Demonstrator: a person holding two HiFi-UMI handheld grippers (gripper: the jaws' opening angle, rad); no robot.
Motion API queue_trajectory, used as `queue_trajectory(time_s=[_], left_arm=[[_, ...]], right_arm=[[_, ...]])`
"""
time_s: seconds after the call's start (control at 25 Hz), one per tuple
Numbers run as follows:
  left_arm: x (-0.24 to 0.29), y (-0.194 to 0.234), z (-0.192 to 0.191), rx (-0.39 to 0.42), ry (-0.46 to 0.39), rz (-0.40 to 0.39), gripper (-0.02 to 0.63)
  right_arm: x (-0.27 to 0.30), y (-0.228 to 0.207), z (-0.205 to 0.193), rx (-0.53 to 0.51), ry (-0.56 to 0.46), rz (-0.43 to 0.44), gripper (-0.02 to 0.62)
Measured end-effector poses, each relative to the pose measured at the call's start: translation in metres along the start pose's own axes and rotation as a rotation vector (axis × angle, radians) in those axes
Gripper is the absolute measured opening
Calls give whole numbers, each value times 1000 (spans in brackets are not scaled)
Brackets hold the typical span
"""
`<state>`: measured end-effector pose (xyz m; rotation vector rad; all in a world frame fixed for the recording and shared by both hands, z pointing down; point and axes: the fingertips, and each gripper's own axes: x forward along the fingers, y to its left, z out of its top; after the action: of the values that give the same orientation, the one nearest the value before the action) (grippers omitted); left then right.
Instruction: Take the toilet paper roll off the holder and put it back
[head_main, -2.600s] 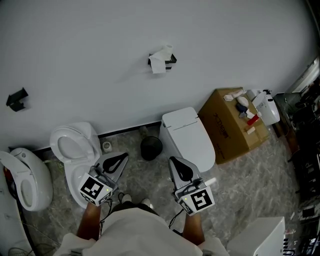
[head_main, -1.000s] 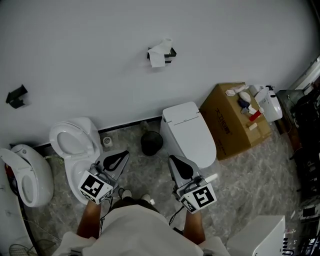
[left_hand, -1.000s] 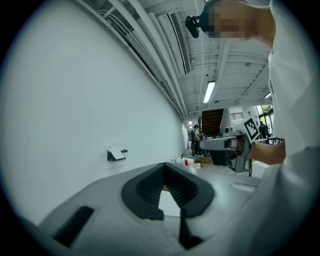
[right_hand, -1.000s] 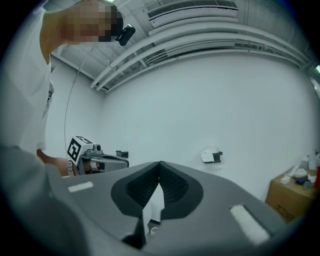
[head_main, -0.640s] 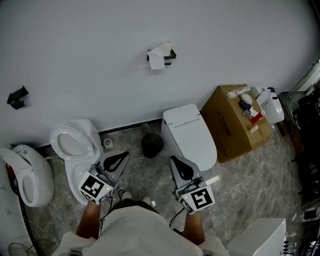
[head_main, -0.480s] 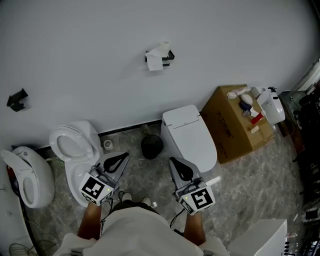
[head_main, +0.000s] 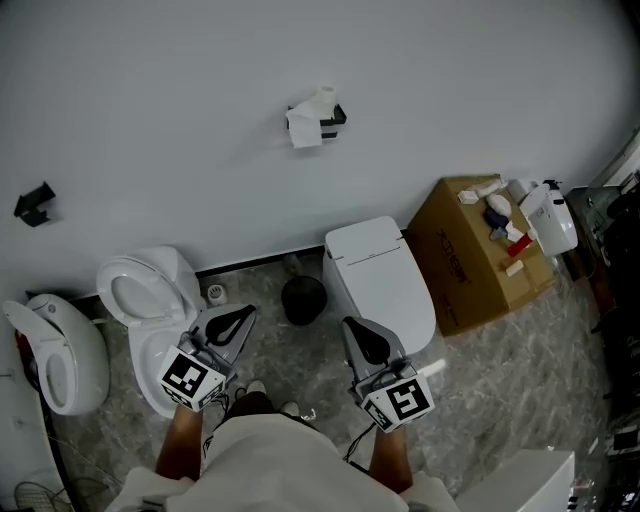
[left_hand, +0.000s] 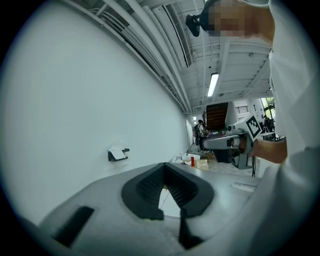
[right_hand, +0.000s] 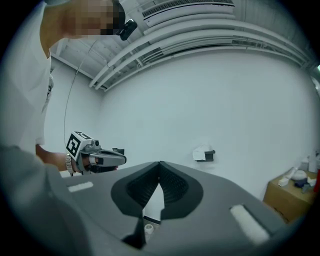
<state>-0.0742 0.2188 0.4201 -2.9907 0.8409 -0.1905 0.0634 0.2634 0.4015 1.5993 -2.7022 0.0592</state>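
Note:
The white toilet paper roll (head_main: 308, 122) sits on a black holder (head_main: 334, 117) high on the grey wall, with a loose sheet hanging down. It also shows small and far off as the roll (left_hand: 117, 152) in the left gripper view and as the roll (right_hand: 202, 153) in the right gripper view. My left gripper (head_main: 243, 314) and right gripper (head_main: 350, 327) are held low in front of the person, far from the roll and pointing toward the wall. Both are shut with nothing between their jaws, as the left gripper (left_hand: 164, 165) and the right gripper (right_hand: 159, 164) show in their own views.
A white toilet with open seat (head_main: 140, 290) stands left, a closed white toilet (head_main: 380, 280) right, and a black bin (head_main: 303, 297) between them. A cardboard box (head_main: 470, 265) carrying bottles is further right. Another black holder (head_main: 35, 203) hangs on the wall at left.
The head view has shifted slightly, so the roll sits a little further left in the picture. Both grippers stay in about the same place, shut.

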Motion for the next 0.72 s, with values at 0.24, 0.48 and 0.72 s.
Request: queue_trajectory(time_s=[0.24, 0.48, 0.72], left_arm=[[23, 20, -6, -7, -1, -4, 0], [64, 57, -14, -15, -12, -43, 0], [115, 129, -12, -16, -17, -85, -2]], right_arm=[[21, -22, -5, -1, 4, -2, 8], [61, -49, -10, -47, 16, -16, 8], [134, -91, -6, -47, 13, -53, 8]])
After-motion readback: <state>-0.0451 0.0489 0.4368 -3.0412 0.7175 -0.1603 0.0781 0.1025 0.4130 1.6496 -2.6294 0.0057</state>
